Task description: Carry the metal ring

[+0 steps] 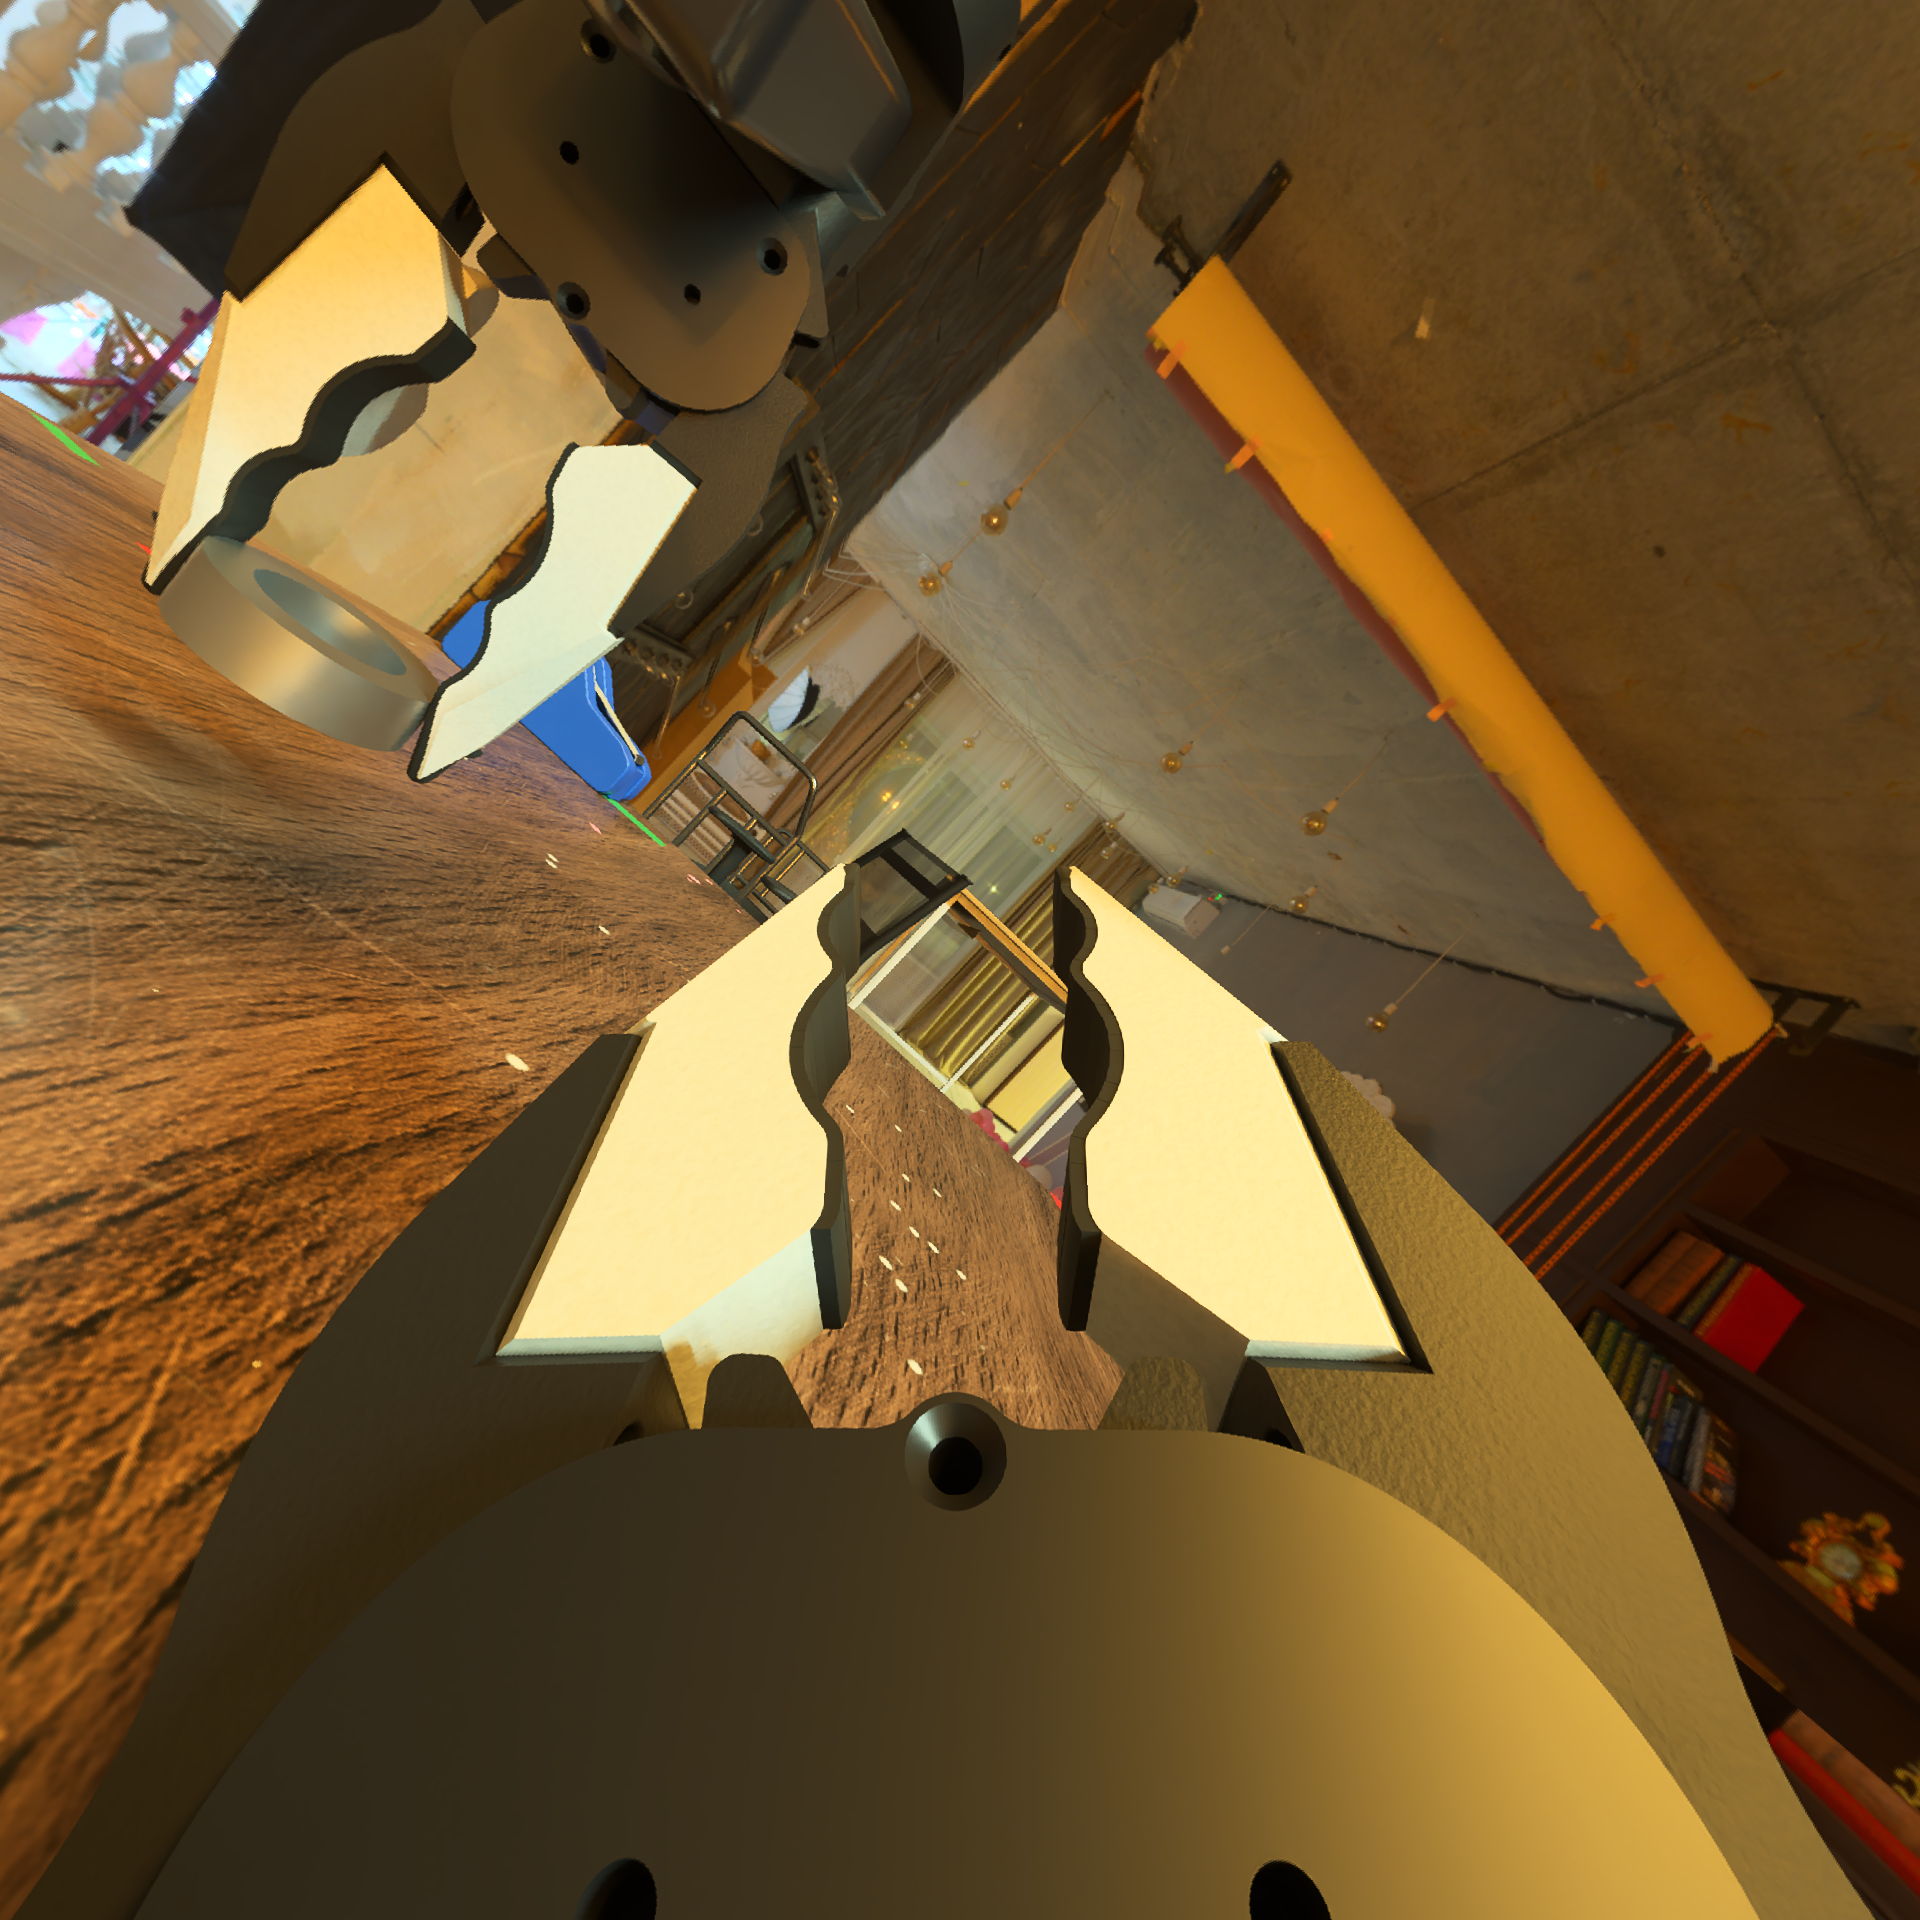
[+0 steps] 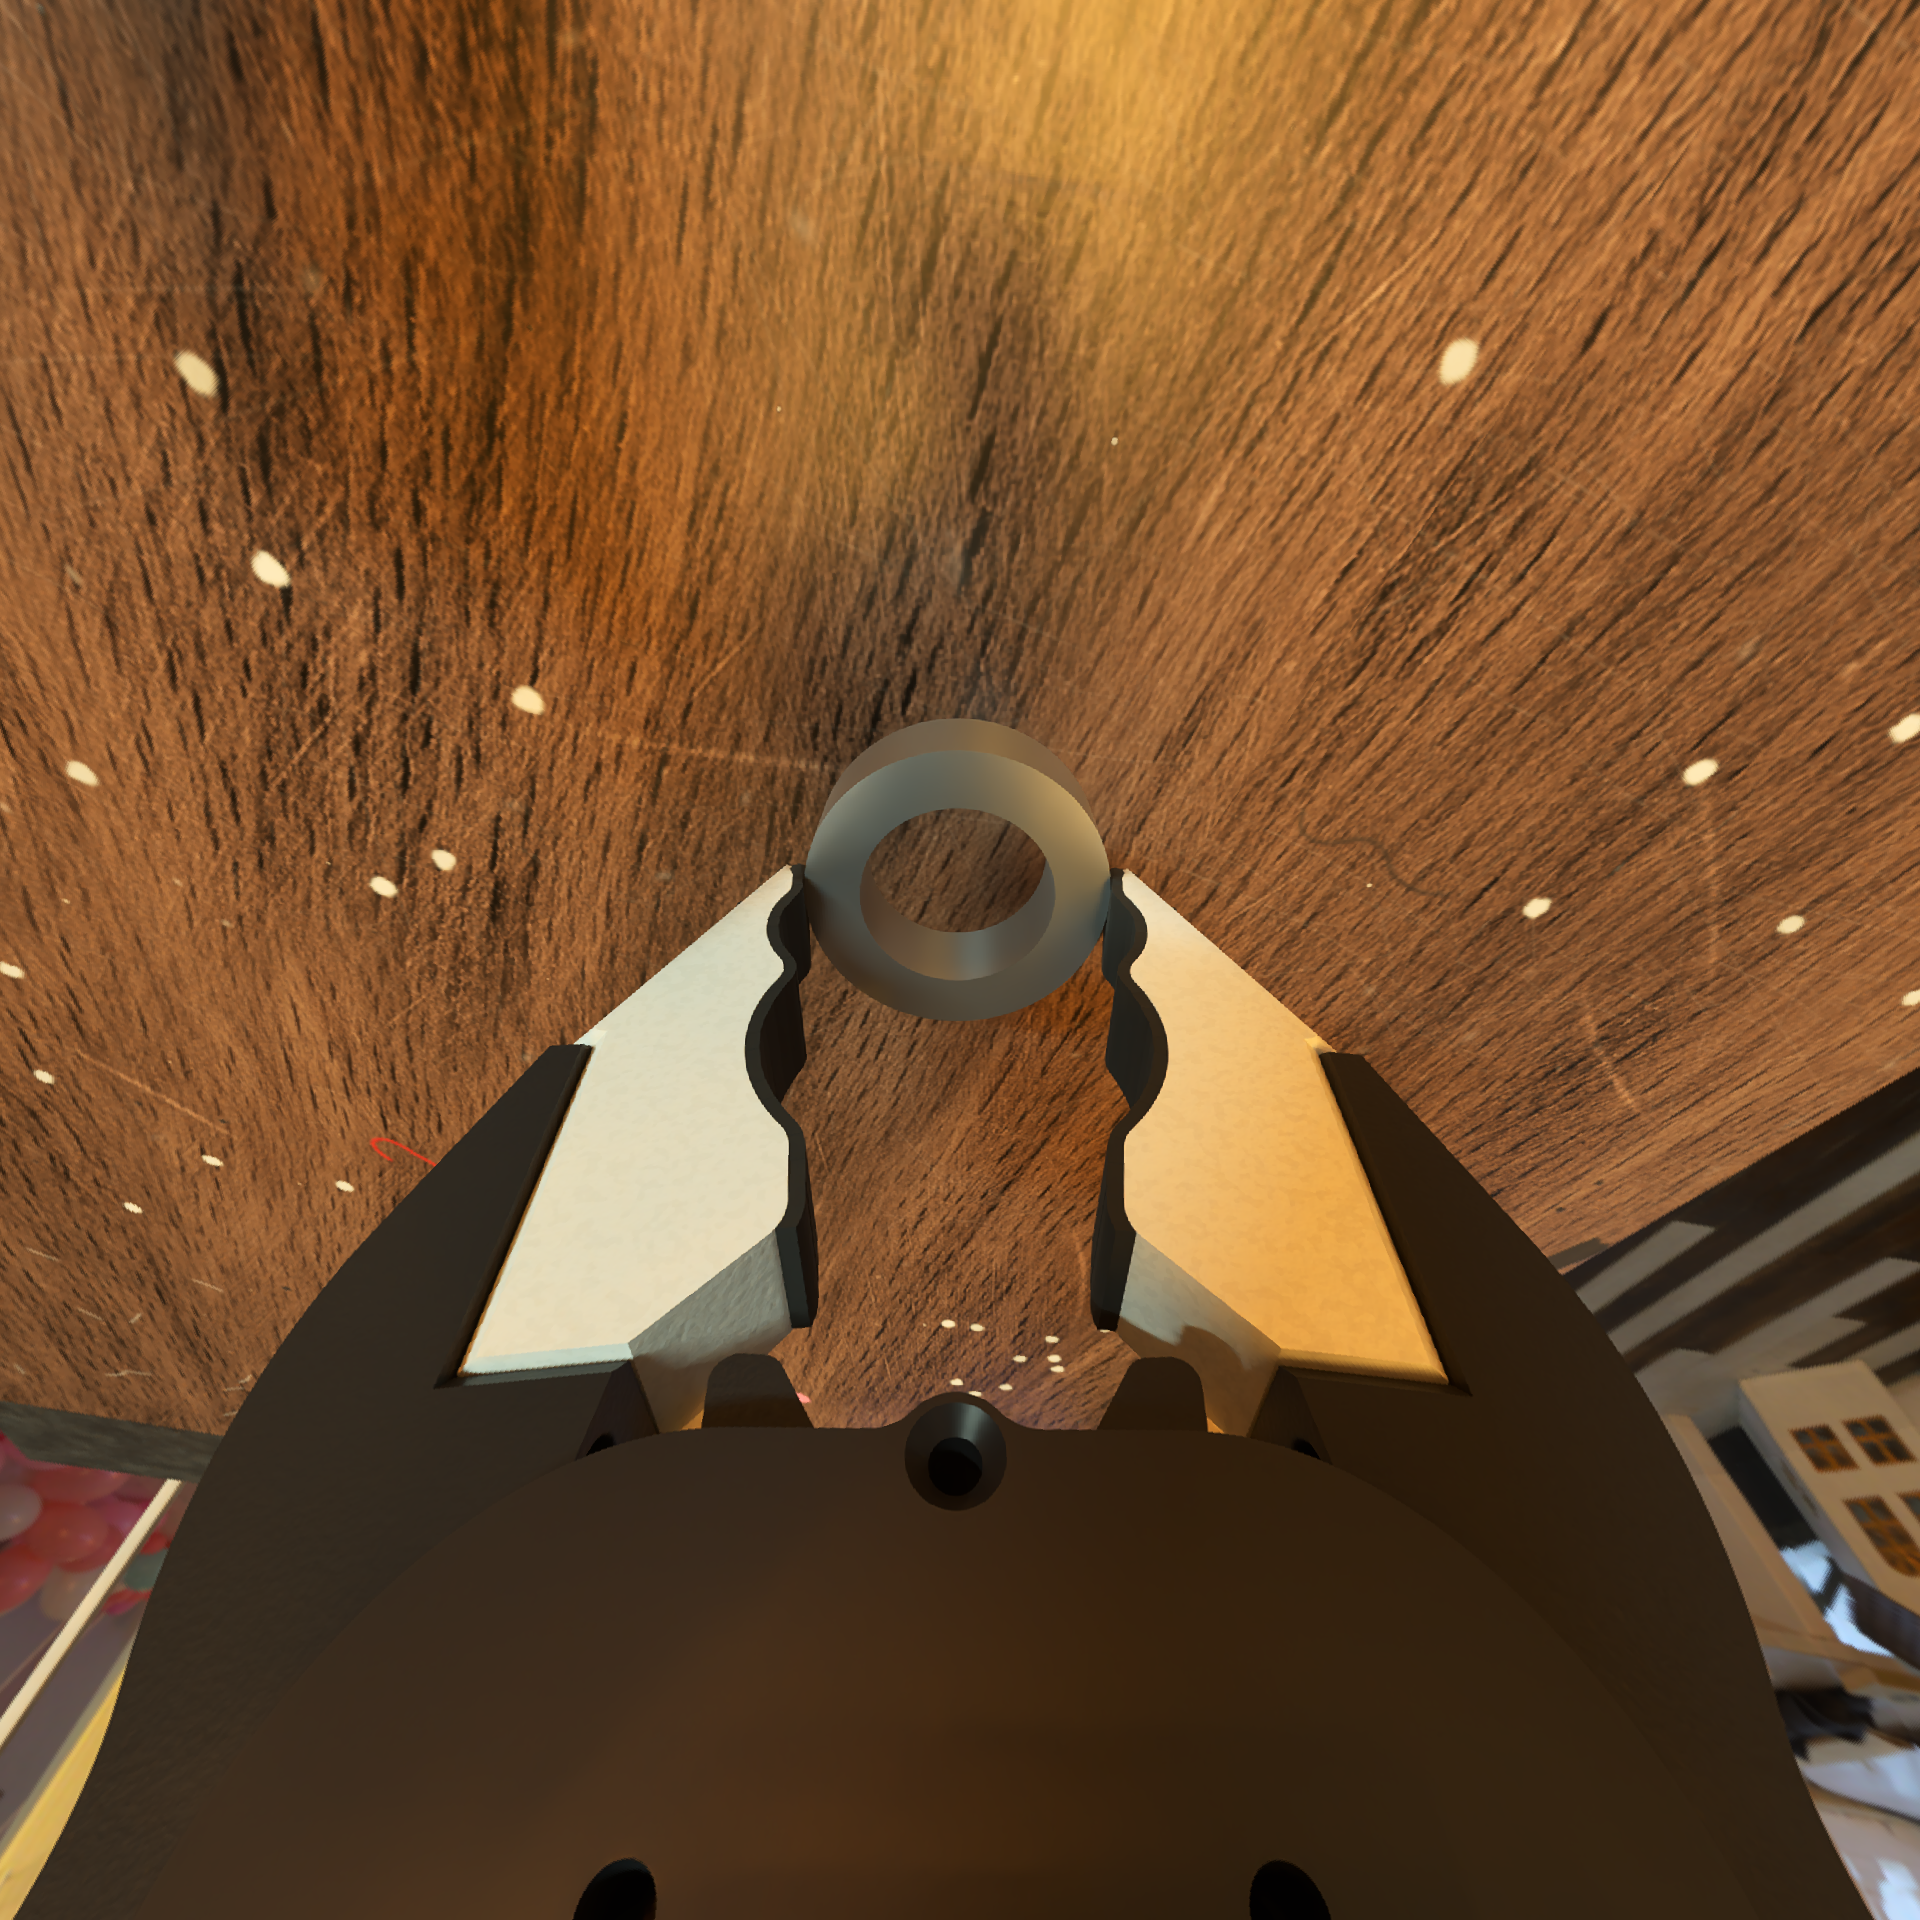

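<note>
The metal ring [image 2: 951, 992] is a thick grey band. It sits between the fingertips of my right gripper [image 2: 956, 883], and both tips press its sides, so the gripper is shut on it. Below it is the brown wooden table [image 2: 623, 416]. In the left wrist view the ring [image 1: 291, 691] shows at upper left, low over the table [image 1: 260, 1039], clamped by the right gripper [image 1: 289, 673]. I cannot tell whether it touches the wood. My left gripper [image 1: 956, 878] is open and empty, some way from the ring.
A blue box [image 1: 582, 717] and a metal cart [image 1: 738, 821] stand beyond the table's far edge. A bookshelf [image 1: 1714, 1351] and a yellow roll [image 1: 1455, 665] are off to the side. The table's edge [image 2: 1558, 1247] runs close to the right gripper.
</note>
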Controlling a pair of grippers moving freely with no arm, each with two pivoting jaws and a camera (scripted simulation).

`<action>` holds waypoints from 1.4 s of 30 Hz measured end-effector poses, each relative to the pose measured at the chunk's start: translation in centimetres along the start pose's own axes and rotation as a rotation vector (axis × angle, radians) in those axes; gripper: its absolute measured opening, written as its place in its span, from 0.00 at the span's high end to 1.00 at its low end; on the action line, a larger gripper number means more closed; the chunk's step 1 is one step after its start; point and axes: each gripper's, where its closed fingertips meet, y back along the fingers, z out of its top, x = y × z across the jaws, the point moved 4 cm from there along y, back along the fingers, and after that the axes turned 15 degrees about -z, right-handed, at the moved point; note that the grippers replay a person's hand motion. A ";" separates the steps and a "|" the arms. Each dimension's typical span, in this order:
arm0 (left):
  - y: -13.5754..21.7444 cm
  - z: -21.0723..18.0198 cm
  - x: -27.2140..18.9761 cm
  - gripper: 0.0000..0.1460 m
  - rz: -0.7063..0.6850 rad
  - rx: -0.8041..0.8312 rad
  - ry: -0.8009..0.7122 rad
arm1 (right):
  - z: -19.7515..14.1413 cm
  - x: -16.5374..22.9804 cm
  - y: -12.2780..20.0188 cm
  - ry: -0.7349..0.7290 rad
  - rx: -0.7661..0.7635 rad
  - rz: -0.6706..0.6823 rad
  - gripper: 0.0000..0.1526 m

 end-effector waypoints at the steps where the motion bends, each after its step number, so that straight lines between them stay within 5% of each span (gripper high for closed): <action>1: 0.0 0.0 0.0 0.75 0.000 0.000 0.000 | 0.0 0.0 0.0 0.008 0.008 -0.004 0.63; 24: 0.1 0.3 -0.1 0.75 0.008 -0.022 -0.028 | -0.4 0.1 1.1 -0.015 -0.039 -0.043 0.63; 35: 1.1 1.7 -1.6 0.74 0.169 -0.101 -0.434 | 5.9 6.2 9.7 -0.310 -0.700 0.061 0.63; 42: -0.3 0.4 -3.4 0.75 0.031 -0.035 -0.508 | 5.4 9.1 11.4 -0.416 -0.905 -0.019 0.63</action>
